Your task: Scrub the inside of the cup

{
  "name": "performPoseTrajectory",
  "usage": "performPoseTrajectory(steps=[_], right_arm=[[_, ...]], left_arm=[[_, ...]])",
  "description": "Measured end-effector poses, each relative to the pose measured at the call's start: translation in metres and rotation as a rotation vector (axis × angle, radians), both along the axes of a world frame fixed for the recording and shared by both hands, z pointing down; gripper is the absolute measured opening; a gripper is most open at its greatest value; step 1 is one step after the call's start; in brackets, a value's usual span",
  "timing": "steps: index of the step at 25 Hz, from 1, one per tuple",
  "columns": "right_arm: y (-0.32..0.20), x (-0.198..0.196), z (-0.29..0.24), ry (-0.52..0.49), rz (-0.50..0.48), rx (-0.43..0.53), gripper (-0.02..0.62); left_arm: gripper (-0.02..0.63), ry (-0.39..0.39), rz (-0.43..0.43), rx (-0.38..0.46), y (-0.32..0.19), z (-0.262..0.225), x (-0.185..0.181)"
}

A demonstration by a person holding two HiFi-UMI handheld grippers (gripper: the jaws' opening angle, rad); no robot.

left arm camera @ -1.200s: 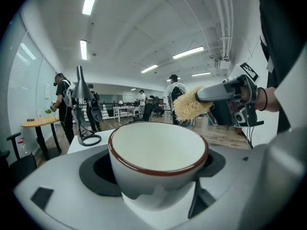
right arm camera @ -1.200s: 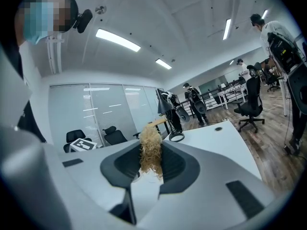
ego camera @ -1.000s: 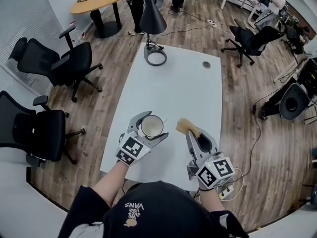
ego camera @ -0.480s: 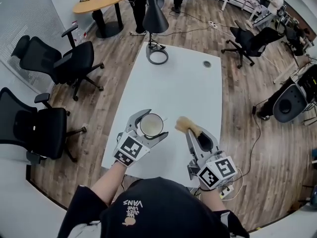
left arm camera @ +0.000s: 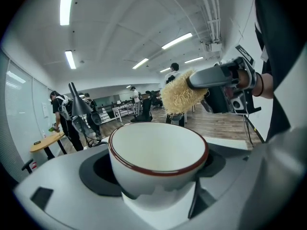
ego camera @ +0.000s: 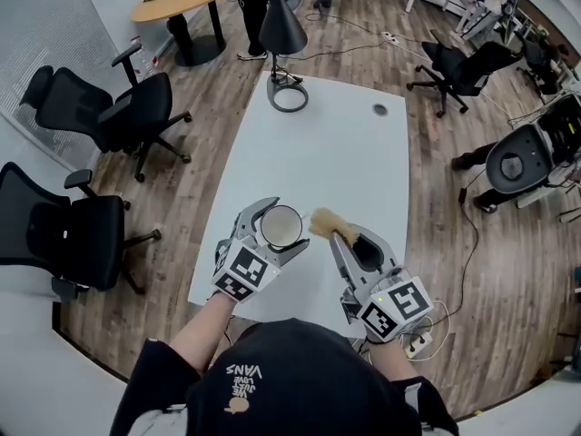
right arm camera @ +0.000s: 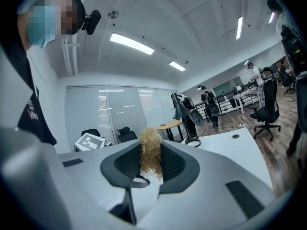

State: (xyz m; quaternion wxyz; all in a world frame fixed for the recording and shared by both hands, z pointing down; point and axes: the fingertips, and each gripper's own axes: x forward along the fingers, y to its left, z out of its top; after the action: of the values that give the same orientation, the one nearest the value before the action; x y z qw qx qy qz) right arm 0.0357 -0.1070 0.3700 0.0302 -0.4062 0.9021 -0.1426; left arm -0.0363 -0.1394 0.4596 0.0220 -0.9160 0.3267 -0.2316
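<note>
Table: the white table [ego camera: 336, 153] fills the middle of my head view, with its long axis running away from me. Both tools sit over its near end.
Chairs: two black office chairs [ego camera: 64, 234] stand on the wood floor [ego camera: 195, 125] to the left, well apart from the table.
Lamp: a black desk lamp [ego camera: 281, 27] stands at the far end, its ring base on the tabletop.
Right tool: my right gripper [ego camera: 349, 241] has its jaws clamped on the brush. In the right gripper view [right arm camera: 151, 169] the pale tuft stands up between the two dark pads.
Left tool: my left gripper [ego camera: 278, 223] has its jaws closed around the cup. In the left gripper view a pad presses each side of the lower body.
Brush: the brush [ego camera: 320, 222] has a dark handle and a shaggy straw-coloured head. Its long axis runs from the right gripper leftward and away from me, head first, aimed at the cup. The head sits just beside the right side of the rim, outside the bowl. From the left gripper view it [left arm camera: 180, 92] hangs above and beyond the rim.
Cup: the cup [ego camera: 280, 227] is white with a dark red line at the lip. It is upright, mouth toward my head camera, and the inside [left arm camera: 156, 145] shows plain white. I cannot tell whether its base touches the table.
</note>
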Motion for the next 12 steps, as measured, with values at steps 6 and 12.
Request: performPoseTrajectory(steps=[6,12], right_arm=[[0.001,-0.037,0.003,0.071,-0.161,0.002,0.092],[0.001,-0.052,0.028,0.184,-0.228,-0.044,0.092]], left_arm=[[0.431,-0.119,0.049,0.002,0.005,0.014,0.01],[0.431,-0.242,0.076,0.054,0.003,0.019,0.014]])
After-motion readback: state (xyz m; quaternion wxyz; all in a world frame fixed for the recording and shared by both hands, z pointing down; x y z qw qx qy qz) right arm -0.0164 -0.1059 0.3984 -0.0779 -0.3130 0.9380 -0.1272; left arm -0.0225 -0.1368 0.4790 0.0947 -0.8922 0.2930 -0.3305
